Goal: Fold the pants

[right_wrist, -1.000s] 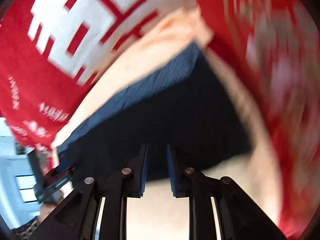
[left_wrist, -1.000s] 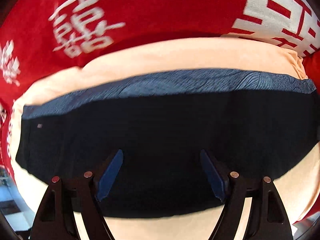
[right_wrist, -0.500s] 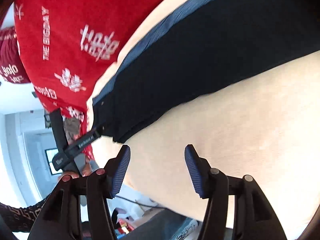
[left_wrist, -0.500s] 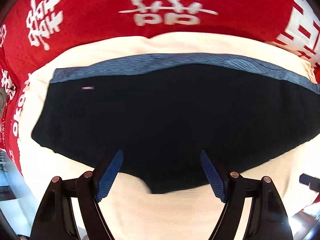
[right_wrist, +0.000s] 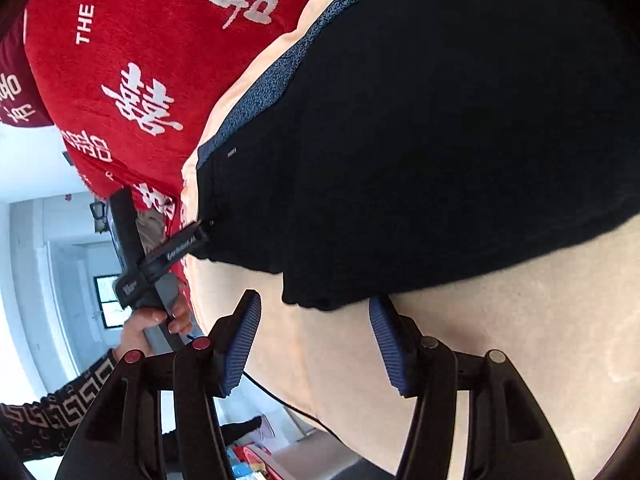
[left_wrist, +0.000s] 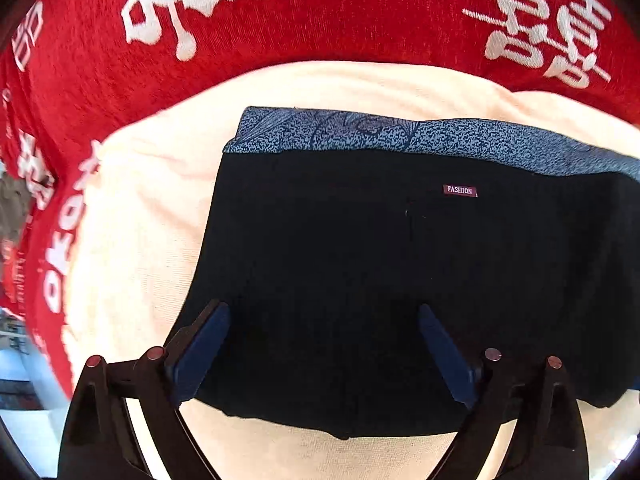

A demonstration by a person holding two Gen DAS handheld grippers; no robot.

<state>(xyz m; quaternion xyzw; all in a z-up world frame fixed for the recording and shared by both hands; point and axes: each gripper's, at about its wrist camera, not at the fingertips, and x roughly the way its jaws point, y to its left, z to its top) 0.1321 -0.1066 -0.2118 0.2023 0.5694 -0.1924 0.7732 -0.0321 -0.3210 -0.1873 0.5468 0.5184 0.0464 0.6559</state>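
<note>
The left gripper hangs over the near half of the folded black pants, its jaws just spread wide, nothing gripped between them. The pants lie flat on a cream blanket over a red bedspread, patterned waistband on the far side. The right gripper stands moderately open and empty, beside the pants' near hem.

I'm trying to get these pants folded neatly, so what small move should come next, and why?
Probably lower the left gripper and close its fingers on the near edge of the pants. Both grippers are open and hold nothing; the left has just been opening over the dark fabric, which lies flat on the cream cloth.
</note>
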